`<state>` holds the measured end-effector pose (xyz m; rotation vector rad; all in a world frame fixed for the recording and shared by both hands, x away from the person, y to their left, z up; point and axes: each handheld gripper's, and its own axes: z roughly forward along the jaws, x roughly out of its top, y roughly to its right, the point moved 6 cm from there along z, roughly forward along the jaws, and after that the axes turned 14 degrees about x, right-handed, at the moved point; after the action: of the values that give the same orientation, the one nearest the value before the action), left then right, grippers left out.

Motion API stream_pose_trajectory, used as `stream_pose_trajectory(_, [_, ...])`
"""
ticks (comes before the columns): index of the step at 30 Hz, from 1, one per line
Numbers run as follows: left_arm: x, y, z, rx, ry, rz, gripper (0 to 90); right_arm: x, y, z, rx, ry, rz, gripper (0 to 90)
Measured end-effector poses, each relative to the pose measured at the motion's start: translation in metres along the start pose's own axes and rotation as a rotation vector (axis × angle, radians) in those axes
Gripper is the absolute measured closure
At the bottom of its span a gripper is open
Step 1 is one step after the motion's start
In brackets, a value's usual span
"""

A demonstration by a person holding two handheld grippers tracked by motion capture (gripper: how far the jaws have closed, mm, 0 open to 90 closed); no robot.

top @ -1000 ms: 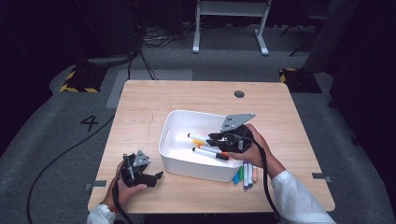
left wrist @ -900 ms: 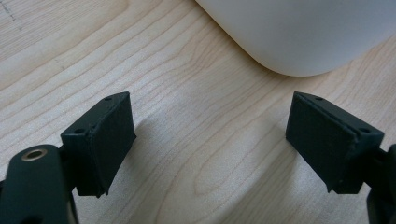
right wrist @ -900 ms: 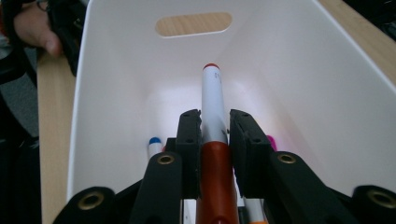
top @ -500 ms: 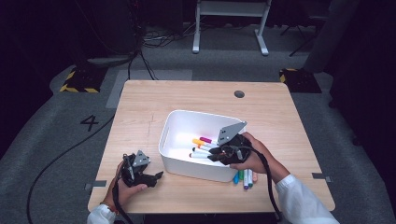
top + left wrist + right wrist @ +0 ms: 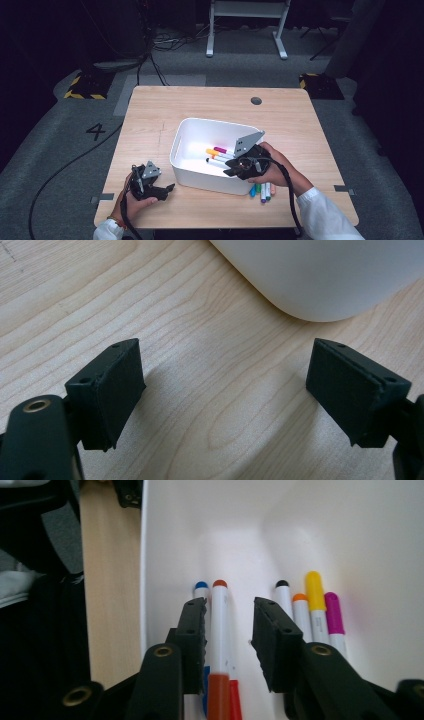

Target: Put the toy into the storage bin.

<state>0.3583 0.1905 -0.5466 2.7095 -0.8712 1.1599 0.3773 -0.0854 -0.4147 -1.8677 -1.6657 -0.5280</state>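
A white bin (image 5: 186,132) sits mid-table with several markers (image 5: 218,152) on its floor. My right gripper (image 5: 230,172) reaches over the bin's near right rim and points down inside. In the right gripper view it (image 5: 230,608) stands open around a red-capped marker (image 5: 220,625), which lies on the bin floor next to the left jaw, with a gap to the right jaw. A blue-capped marker (image 5: 201,586) lies on one side; black, orange, yellow and magenta ones (image 5: 315,605) lie on the other. My left gripper (image 5: 169,189) rests open on the bare wood (image 5: 225,375), left of the bin.
Three markers (image 5: 263,191) lie on the table by the bin's front right corner, under the right hand. The bin's rounded corner (image 5: 325,280) is just ahead of the left jaws. A dark round hole (image 5: 256,100) marks the table's far side.
The right gripper has dropped from above the bin's rim down into the bin with a marker. The left gripper has stayed put.
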Motion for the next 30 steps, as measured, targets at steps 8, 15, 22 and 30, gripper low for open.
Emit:
stream_pose_trajectory(8, [0.000, 0.000, 0.000, 0.000, 0.000, 0.000, 15.5, 0.001, 0.006, -0.020, -0.100, 0.092, 0.032, 55.6])
stream_pose_trajectory(15, [0.000, 0.000, 0.000, 0.000, 0.000, 0.000, 15.6, -0.007, 0.004, -0.054, -0.221, 0.206, 0.051, 44.0])
stream_pose_trajectory(22, [0.000, 0.000, 0.000, 0.000, 0.000, 0.000, 15.5, -0.024, -0.002, -0.087, -0.351, 0.254, 0.074, 37.1])
stream_pose_trajectory(30, [0.000, 0.000, 0.000, 0.000, 0.000, 0.000, 15.5, -0.068, -0.008, -0.108, -0.449, 0.285, 0.135, 34.6])
